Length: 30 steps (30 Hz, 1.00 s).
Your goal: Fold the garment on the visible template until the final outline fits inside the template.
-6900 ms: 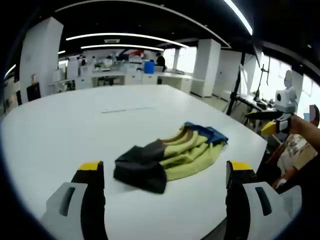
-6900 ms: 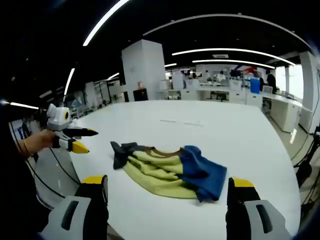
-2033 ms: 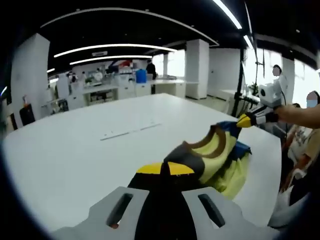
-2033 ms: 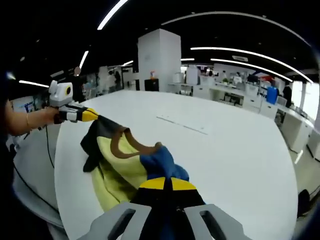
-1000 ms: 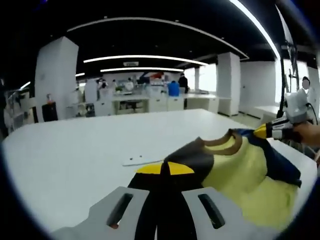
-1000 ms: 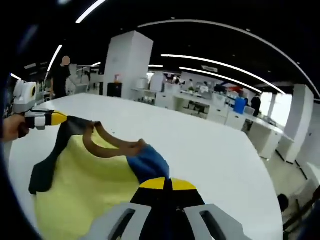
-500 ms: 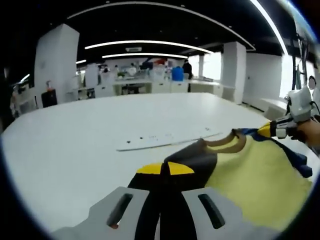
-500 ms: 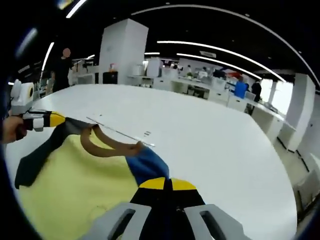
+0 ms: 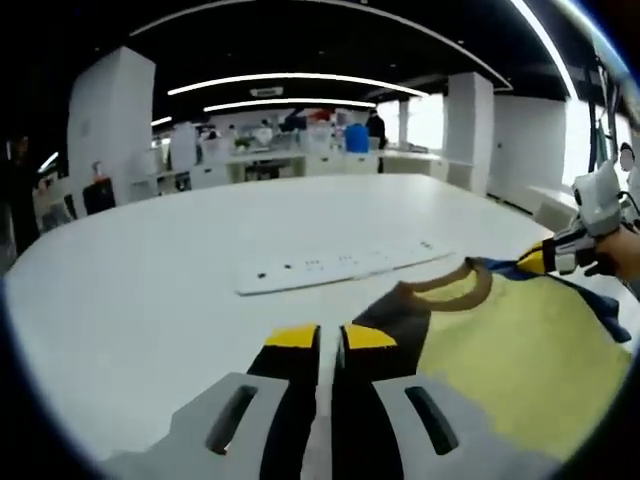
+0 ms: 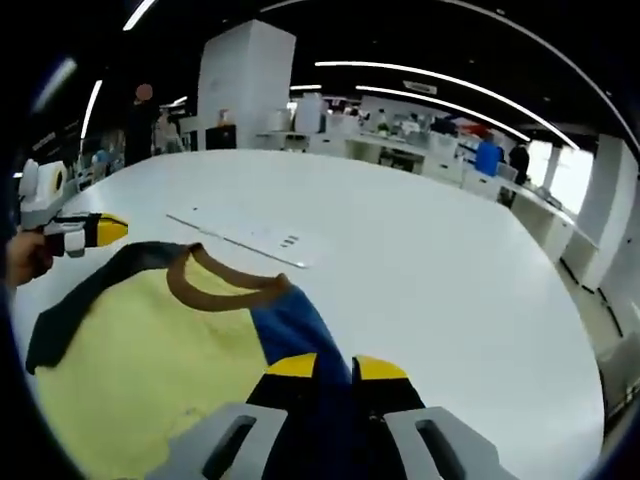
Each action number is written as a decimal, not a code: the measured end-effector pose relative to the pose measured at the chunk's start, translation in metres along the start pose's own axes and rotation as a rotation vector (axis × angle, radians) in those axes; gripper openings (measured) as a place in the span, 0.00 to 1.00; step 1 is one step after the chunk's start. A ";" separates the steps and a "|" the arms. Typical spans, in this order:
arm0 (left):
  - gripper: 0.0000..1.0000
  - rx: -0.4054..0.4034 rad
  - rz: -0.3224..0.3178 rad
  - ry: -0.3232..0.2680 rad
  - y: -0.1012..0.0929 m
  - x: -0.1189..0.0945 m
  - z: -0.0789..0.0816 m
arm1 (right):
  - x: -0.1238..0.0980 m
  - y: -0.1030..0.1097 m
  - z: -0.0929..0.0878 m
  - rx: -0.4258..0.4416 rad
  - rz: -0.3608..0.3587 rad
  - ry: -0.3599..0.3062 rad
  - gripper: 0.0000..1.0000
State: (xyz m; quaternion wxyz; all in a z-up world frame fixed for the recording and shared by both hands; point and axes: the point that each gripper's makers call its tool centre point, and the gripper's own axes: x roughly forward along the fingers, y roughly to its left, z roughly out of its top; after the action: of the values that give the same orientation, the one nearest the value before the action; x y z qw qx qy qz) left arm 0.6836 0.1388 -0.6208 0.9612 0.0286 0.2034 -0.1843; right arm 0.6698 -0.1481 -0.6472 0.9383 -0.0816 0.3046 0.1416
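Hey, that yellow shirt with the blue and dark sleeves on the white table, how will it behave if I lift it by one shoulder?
The shirt will probably droop and fold on itself: it lies flat and limp on the table, with small creases. It looks thin, so likely light. Lifted by one shoulder, the far side should drag rather than rise.

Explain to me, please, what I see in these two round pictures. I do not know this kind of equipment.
A person holds one hand tool in each hand; each tool has two yellow-tipped jaws and carries a fisheye camera that looks along them. The left gripper view shows the left gripper at the bottom, with a narrow gap between its jaws at the dark sleeve. The right gripper view shows the right gripper, also slightly parted, at the blue sleeve. Each tool also appears at the edge of the other view. A yellow shirt with a brown collar lies spread on a white table. Beyond the collar lies a flat white strip.
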 end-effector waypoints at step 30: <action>0.66 0.092 -0.152 0.016 -0.031 -0.100 0.004 | -0.100 0.064 -0.006 0.005 0.225 0.023 0.75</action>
State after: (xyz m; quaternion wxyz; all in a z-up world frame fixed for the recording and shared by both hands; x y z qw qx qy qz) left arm 0.5887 0.1434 -0.5759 0.9404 0.0586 0.2039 -0.2658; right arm 0.5686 -0.1105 -0.5971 0.9132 -0.0460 0.3231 0.2441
